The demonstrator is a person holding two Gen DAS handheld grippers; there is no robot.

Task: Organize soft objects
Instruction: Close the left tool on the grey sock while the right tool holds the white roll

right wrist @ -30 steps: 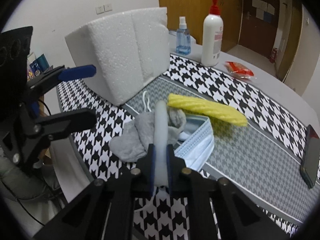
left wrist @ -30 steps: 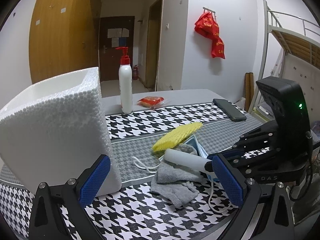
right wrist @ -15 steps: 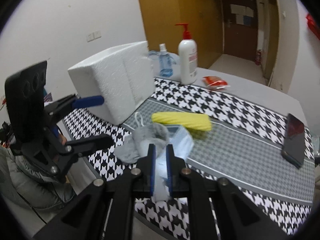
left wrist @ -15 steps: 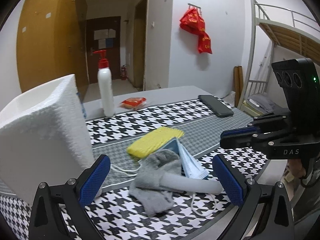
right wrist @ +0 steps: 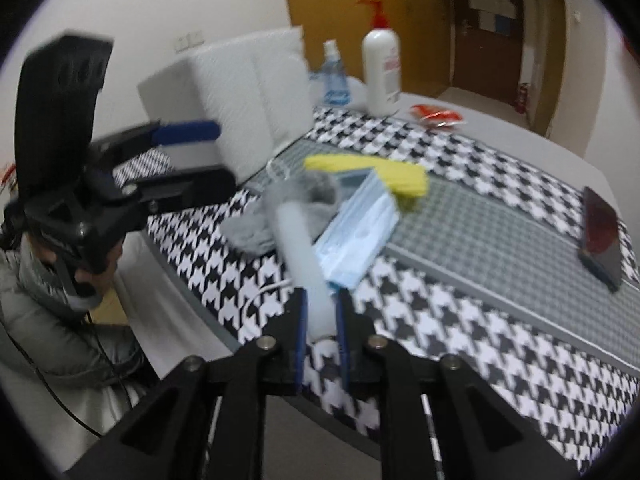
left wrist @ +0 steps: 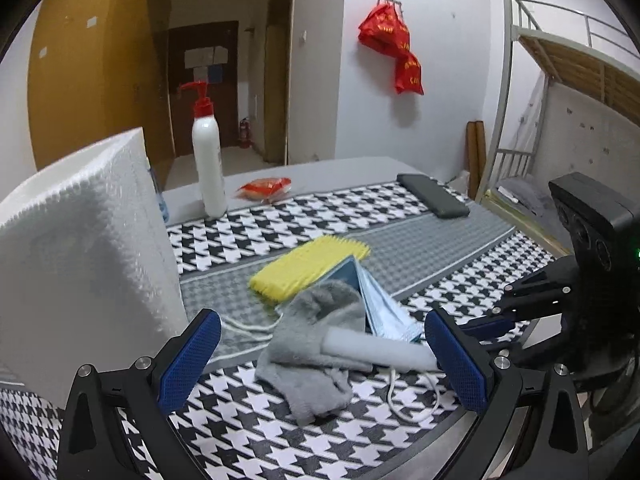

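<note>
A pale foam tube (right wrist: 298, 240) lies slanted, its far end on a grey fuzzy cloth (right wrist: 256, 228) and its near end between the pads of my right gripper (right wrist: 321, 320). Those jaws are opening, and the pads still touch the tube. Beside the cloth sit a stack of blue face masks (right wrist: 360, 232) and a yellow ribbed sponge (right wrist: 400, 176). My left gripper (left wrist: 320, 344) hovers open in front of the grey cloth (left wrist: 316, 340) and the tube (left wrist: 376, 350), holding nothing. A white foam box (left wrist: 80, 248) stands at its left.
A pump bottle (left wrist: 208, 160), a red packet (left wrist: 266, 188) and a dark phone (left wrist: 434, 202) lie farther back on the houndstooth table cover (left wrist: 240, 432). A small spray bottle (right wrist: 334, 76) stands behind the box. A person in a grey jacket (right wrist: 48, 320) sits at the table's edge.
My right gripper drew back toward the table's near edge with the tube, and its jaws have widened slightly. The tube now lies lower across the grey cloth. The left gripper stayed open.
</note>
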